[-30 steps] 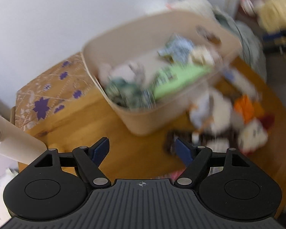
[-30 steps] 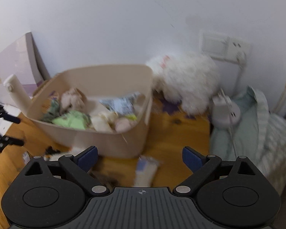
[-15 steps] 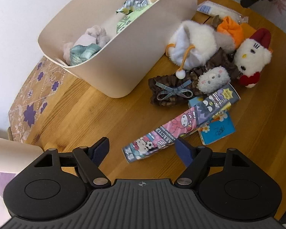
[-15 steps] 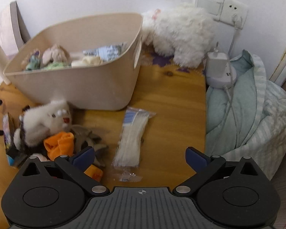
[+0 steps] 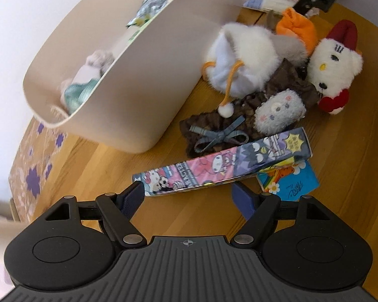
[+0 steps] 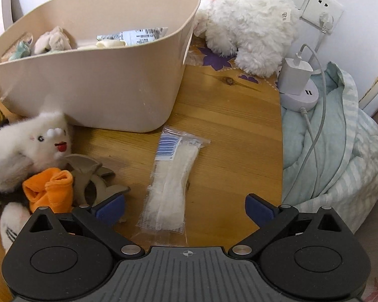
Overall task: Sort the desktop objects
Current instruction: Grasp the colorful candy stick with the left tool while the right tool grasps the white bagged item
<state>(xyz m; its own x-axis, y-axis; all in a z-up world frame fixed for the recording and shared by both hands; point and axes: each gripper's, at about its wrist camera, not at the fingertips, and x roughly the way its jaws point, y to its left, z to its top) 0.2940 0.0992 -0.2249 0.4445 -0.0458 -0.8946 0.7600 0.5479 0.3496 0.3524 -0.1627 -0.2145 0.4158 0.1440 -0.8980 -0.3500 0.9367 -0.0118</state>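
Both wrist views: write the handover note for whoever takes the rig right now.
Left gripper: open, empty, over the near end of the cartoon box.
Right gripper: open, empty, jaws just widened, straddling the clear packet.
Done: beige bin already holds soft toys and packets.
Left on the table: box, packet, blue card, brown pouch, orange cloth, plush toys.

Bare wood is left around the clear packet (image 6: pixel 170 183), hemmed by the beige bin (image 6: pixel 108 85), the toy pile (image 6: pixel 37 166) and the striped bedding (image 6: pixel 340 151), while the cartoon box (image 5: pixel 221 166) is crowded by plush.
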